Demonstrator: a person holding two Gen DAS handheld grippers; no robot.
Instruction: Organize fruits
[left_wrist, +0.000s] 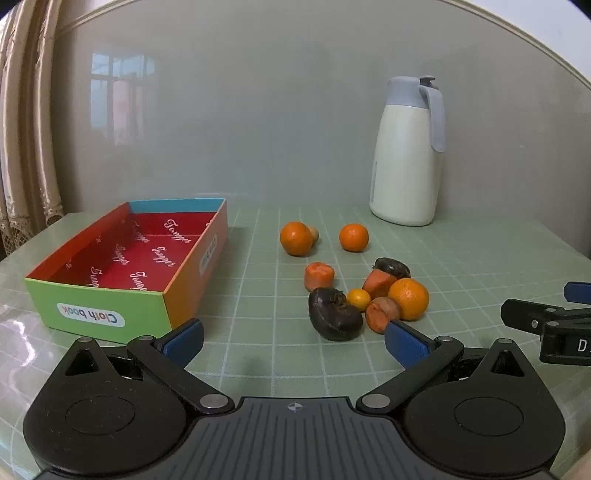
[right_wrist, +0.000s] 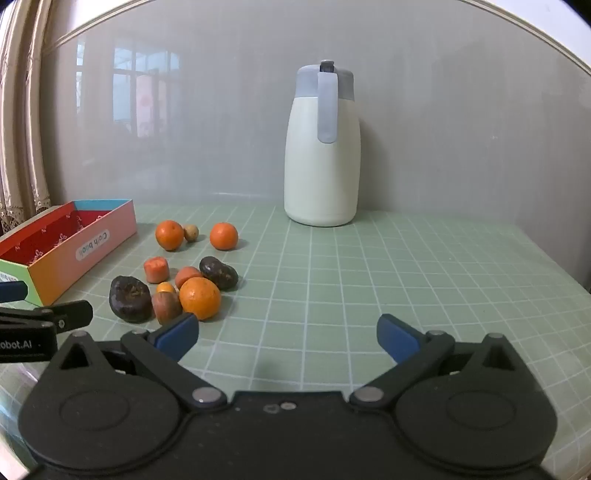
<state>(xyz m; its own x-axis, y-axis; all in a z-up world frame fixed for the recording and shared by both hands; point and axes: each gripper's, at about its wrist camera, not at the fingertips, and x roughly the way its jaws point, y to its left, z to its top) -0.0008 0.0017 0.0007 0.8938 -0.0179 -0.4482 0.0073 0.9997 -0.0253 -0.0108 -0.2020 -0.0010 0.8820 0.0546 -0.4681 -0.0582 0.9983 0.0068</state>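
Observation:
Loose fruit lies on the green grid mat (left_wrist: 258, 258): oranges (left_wrist: 295, 238) (left_wrist: 354, 237) (left_wrist: 409, 298), carrot-like chunks (left_wrist: 319, 275) and two dark brown fruits (left_wrist: 334, 314) (left_wrist: 392, 266). The same cluster shows in the right wrist view, with a big orange (right_wrist: 199, 297) and a dark fruit (right_wrist: 130, 299) nearest. A colourful open box (left_wrist: 110, 299) with a red inside stands empty at the left. My left gripper (left_wrist: 293, 341) is open, just short of the nearest dark fruit. My right gripper (right_wrist: 287, 334) is open over bare mat, right of the fruit.
A white jug with a grey-blue lid (right_wrist: 320, 147) stands at the back against the grey wall. Beige curtains (left_wrist: 26, 129) hang at the far left. The right gripper's finger (left_wrist: 535, 321) shows at the left view's right edge.

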